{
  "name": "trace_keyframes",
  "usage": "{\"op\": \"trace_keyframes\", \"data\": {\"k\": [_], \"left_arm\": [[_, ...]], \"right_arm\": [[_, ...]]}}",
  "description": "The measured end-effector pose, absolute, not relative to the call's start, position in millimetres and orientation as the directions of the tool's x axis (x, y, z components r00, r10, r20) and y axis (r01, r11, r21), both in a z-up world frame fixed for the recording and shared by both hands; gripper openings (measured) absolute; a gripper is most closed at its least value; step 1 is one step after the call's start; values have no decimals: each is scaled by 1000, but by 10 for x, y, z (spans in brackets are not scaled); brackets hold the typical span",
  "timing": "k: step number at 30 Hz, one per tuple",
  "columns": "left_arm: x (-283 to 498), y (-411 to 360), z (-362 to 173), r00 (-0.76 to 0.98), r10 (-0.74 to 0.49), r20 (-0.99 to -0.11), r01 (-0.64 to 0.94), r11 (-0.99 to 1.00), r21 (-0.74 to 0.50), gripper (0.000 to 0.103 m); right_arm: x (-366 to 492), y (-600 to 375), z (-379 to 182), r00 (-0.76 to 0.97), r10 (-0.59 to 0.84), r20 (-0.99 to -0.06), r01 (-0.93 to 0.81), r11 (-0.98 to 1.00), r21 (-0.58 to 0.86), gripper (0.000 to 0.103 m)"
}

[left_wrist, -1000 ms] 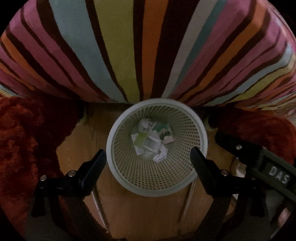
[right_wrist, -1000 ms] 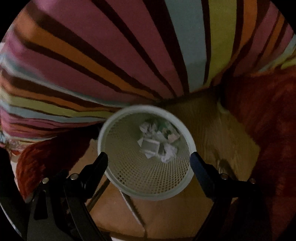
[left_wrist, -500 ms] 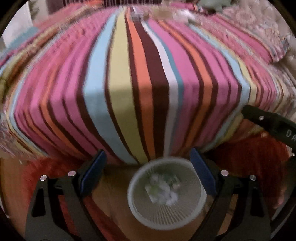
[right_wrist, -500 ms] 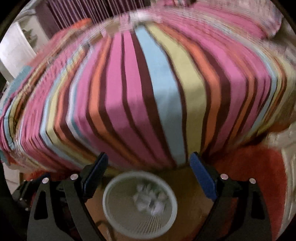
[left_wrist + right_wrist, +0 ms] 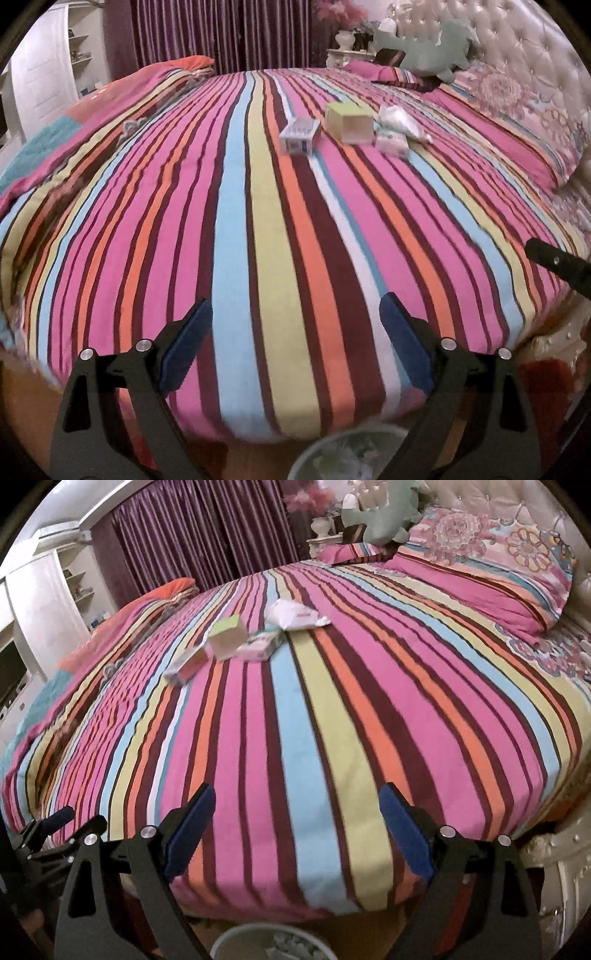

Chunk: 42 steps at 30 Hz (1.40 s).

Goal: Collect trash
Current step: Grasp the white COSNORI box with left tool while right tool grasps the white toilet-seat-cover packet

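A white mesh waste basket (image 5: 347,458) holding crumpled paper is seen on the floor at the foot edge of the striped bed (image 5: 280,229), beneath both grippers. The jaws of the left gripper (image 5: 295,343) and the right gripper (image 5: 297,830) are held wide apart, with nothing between them. Toward the head of the bed, a small printed carton (image 5: 299,134), a green-topped box (image 5: 349,123), a flat packet (image 5: 393,142) and a white wrapper (image 5: 400,120) are clustered together
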State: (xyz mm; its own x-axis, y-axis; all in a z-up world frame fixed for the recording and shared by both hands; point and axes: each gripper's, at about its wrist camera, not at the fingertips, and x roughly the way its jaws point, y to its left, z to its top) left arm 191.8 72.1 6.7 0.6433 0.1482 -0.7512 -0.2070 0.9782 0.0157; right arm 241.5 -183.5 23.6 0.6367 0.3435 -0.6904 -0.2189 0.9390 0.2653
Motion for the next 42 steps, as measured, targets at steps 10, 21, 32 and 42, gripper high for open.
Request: {"op": "trace_keyframes", "data": {"k": [10, 21, 32, 42], "left_arm": [[2856, 929, 24, 636, 118, -762, -199, 980, -14, 89], [3702, 1213, -45, 612, 131, -779, -230, 973, -16, 89], [4396, 1418, -135, 587, 116, -801, -210, 978, -13, 89], [4778, 1450, -358, 553, 115, -825, -211, 978, -5, 89]], "right_arm": [[3092, -1775, 247, 638, 346, -688, -241, 938, 249, 86], [3917, -1565, 346, 620, 389, -682, -334, 917, 219, 86], [4940, -1210, 442, 548, 402, -734, -448, 882, 149, 86], [5455, -872, 159, 494, 303, -815, -478, 878, 37, 86]]}}
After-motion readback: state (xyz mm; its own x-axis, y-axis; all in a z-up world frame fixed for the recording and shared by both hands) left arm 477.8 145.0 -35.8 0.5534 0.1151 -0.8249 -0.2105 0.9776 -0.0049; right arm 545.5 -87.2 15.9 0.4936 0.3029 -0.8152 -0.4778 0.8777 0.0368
